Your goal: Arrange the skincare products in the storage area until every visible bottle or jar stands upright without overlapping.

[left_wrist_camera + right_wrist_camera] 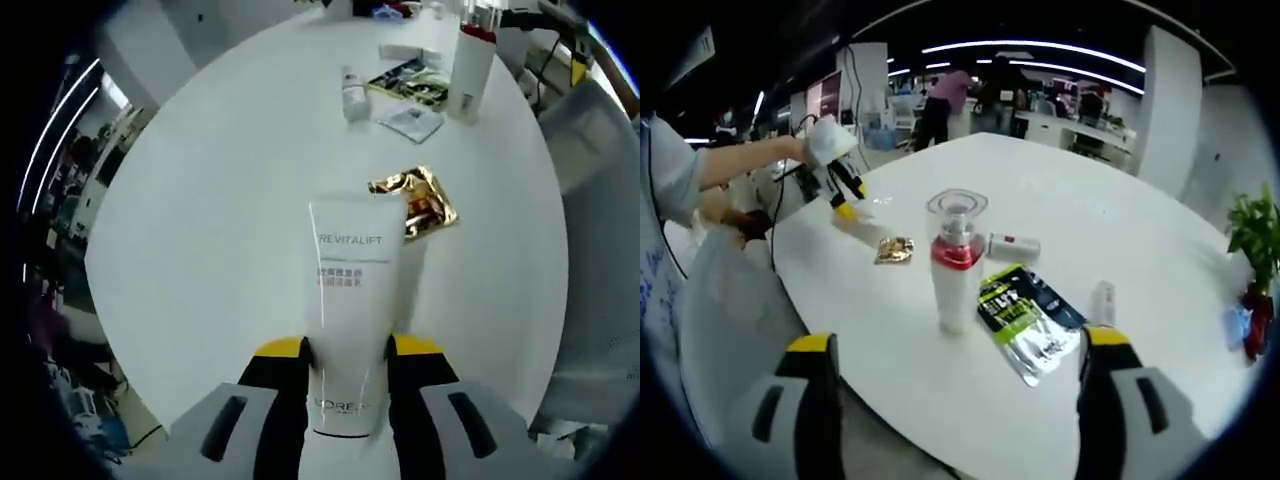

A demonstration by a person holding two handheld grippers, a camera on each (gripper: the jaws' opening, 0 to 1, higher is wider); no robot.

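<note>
My left gripper (348, 352) is shut on a white Revitalift tube (352, 300), which points out over the white table (220, 200). A crumpled gold sachet (420, 200) lies just beyond the tube's end. Farther off stand a tall white bottle with a red collar (470, 72) and a small white jar lying on its side (353, 93). In the right gripper view my right gripper (955, 390) is open near the table edge, with the tall clear-capped bottle (956, 262) upright ahead of it. The left gripper (845, 190) with the tube shows at far left.
A green and black sachet (1025, 310) lies right of the tall bottle, with a small white tube (1104, 300) and the lying jar (1014, 246) nearby. A white chair (600, 220) stands at the table's right. People stand in the office background (940, 100).
</note>
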